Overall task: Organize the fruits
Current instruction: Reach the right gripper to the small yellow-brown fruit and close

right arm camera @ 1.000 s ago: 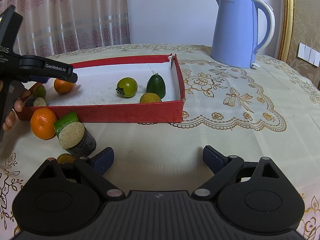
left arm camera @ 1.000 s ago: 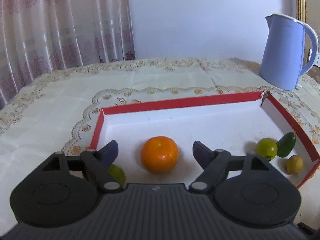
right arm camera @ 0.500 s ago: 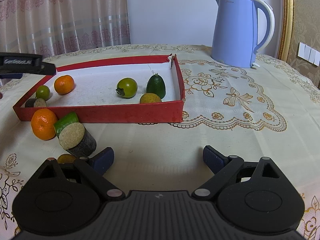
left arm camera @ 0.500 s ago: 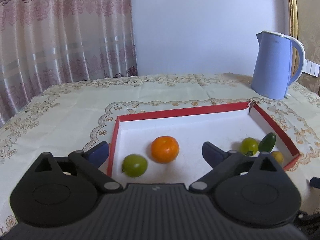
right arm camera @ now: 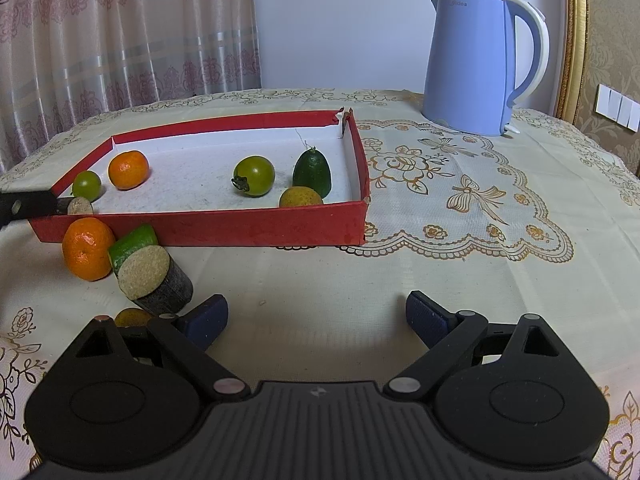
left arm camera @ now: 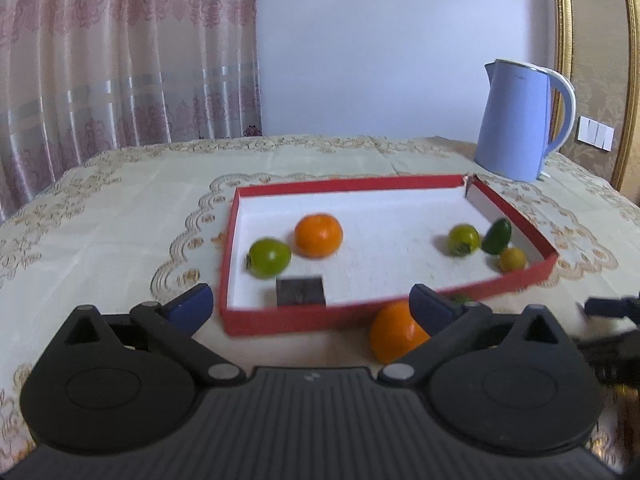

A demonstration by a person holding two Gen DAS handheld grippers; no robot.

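Two grippers in view, both yours. Left gripper (left arm camera: pixel 310 304): jaws spread wide, just been opening, nothing between the pads; it hangs tilted down over the near-left corner of the red tray (left arm camera: pixel 520 280), fingertips short of the contents. Frame is motion-blurred. Right gripper (right arm camera: pixel 316 316): jaws also wide apart, empty, angled down over bare tablecloth (right arm camera: pixel 440 272), well apart from the tray.

Fruit inside tray, right wrist view: small green fruit (right arm camera: pixel 87 185) and orange (right arm camera: pixel 128 169) at left end, close together; green tomato-like fruit (right arm camera: pixel 254 176), dark green avocado-shaped fruit (right arm camera: pixel 312 173) and yellowish fruit (right arm camera: pixel 301 197) grouped at right end. A dark cork-faced cylinder (right arm camera: pixel 80 205) lies in the near-left corner.

Outside tray, against its front wall: second orange (right arm camera: pixel 88 248), touching a green cut piece (right arm camera: pixel 132 242); a larger cork-faced cylinder (right arm camera: pixel 156 280) lying tilted just in front; a yellowish fruit (right arm camera: pixel 132 317) partly hidden behind your right gripper's left finger.

Surface: table w/ cream cloth, gold embroidered border. Blue kettle (right arm camera: pixel 478 64) stands upright at far right, well clear of tray. Room: pink patterned curtain (right arm camera: pixel 120 32) left, pale wall behind, gold frame edge and white wall switches (right arm camera: pixel 618 106) at right
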